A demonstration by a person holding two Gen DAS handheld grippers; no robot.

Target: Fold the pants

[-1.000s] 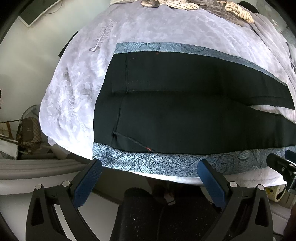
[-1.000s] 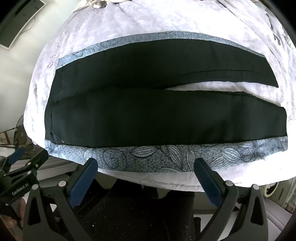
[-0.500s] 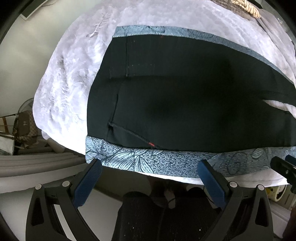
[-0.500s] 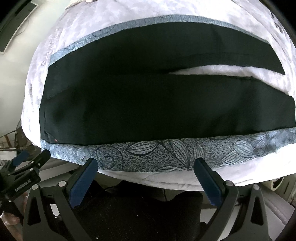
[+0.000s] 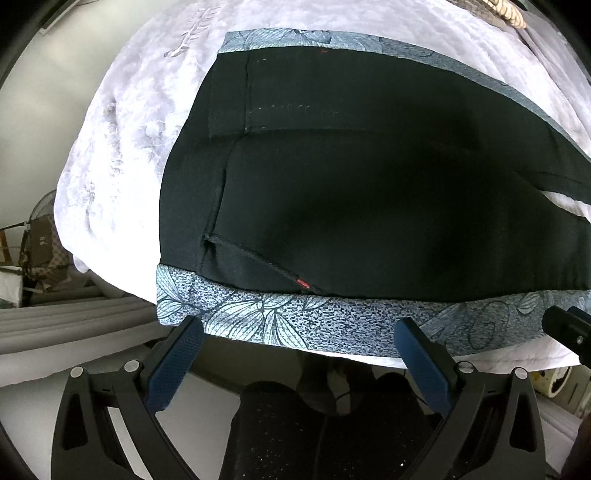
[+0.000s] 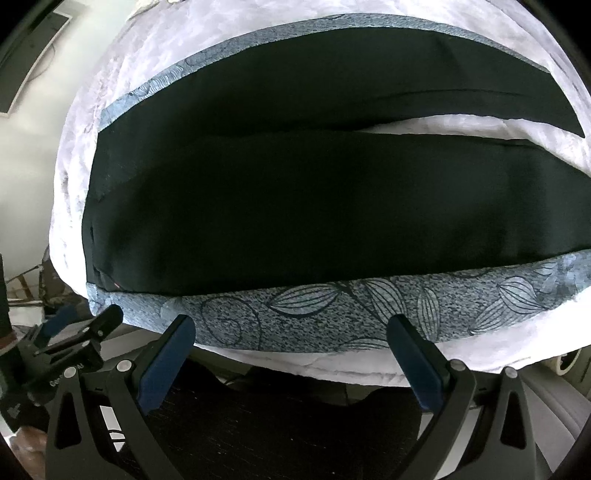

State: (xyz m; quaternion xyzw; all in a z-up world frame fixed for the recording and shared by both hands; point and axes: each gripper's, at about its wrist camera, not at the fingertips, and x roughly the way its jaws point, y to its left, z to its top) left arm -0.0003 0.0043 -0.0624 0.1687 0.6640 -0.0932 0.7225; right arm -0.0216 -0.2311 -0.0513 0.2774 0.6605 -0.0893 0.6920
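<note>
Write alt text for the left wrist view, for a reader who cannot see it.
Black pants with blue leaf-patterned side stripes lie flat on a pale quilted bed, waistband to the left. The open left gripper hovers at the near stripe, its blue-padded fingers not gripping the fabric. The tip of the right gripper shows at the right edge.

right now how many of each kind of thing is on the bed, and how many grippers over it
black pants: 1, spread flat, legs apart
blue leaf-print cloth under the pants: 1
white quilt: 1
striped bundle at the far edge, too cut off to name: 1
grippers, left gripper and right gripper, fingers open and holding nothing: 2
total: 6
</note>
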